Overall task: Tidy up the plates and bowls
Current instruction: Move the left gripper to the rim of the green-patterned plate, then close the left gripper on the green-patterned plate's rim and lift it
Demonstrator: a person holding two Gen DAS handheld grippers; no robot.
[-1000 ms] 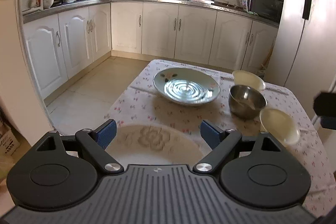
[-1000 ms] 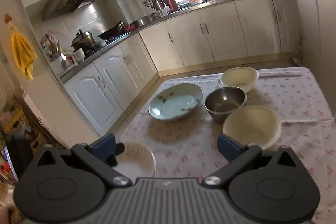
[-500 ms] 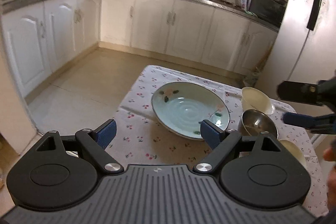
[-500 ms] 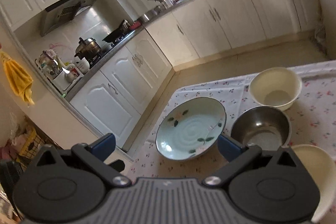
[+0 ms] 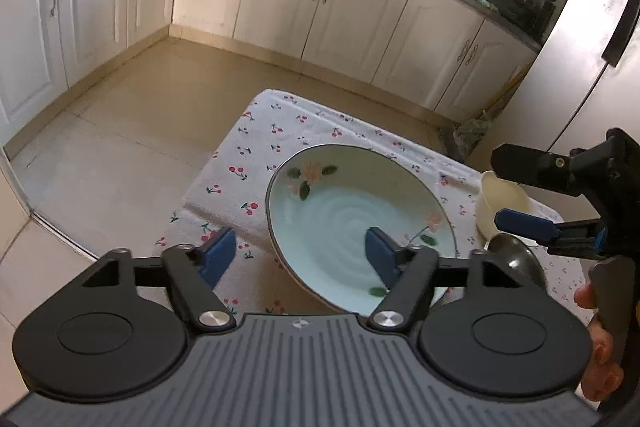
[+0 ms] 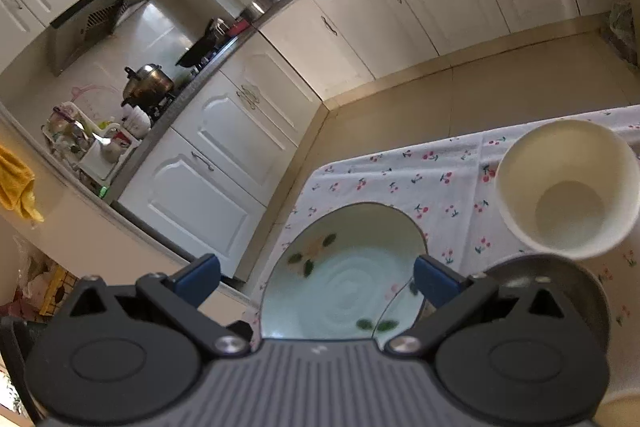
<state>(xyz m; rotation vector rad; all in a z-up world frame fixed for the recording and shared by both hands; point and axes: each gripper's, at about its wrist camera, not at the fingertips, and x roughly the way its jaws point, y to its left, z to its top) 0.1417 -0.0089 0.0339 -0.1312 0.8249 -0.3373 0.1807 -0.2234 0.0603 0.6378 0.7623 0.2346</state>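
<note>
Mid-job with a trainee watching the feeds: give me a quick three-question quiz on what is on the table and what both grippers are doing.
1. True or false: the left gripper is shut on the green floral plate.
2. Which dish lies between the plate and the cream bowl: A) steel bowl, B) glass cup, C) wooden tray?
3. Fill in: the tablecloth is printed with ____.

Key: 1 false, both grippers are open, the right gripper too; 2 A; 3 cherries.
</note>
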